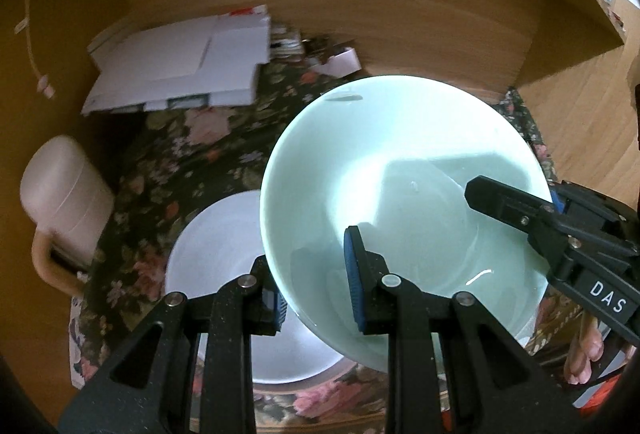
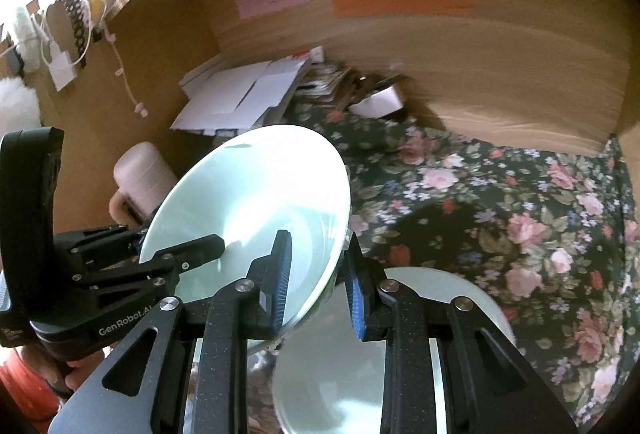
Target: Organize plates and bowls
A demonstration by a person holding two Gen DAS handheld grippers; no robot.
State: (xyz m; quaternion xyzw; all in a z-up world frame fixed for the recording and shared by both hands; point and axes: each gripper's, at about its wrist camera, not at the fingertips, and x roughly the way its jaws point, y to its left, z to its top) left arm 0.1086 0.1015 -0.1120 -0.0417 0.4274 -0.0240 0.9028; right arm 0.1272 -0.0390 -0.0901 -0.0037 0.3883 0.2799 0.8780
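A pale green bowl (image 1: 400, 169) is held tilted in the air by both grippers. My left gripper (image 1: 316, 290) is shut on its near rim, one pad inside and one outside. My right gripper (image 2: 318, 286) is shut on the opposite rim of the same bowl (image 2: 256, 193); it also shows at the right of the left wrist view (image 1: 516, 209). Below the bowl a white plate (image 1: 224, 254) lies on the floral cloth. In the right wrist view a pale dish (image 2: 340, 366) lies under my right gripper.
A floral cloth (image 2: 500, 218) covers the desk. A pink mug (image 1: 60, 201) stands at the left. White papers and boxes (image 1: 176, 69) are piled against the wooden back wall (image 2: 480, 65), with clutter beside them.
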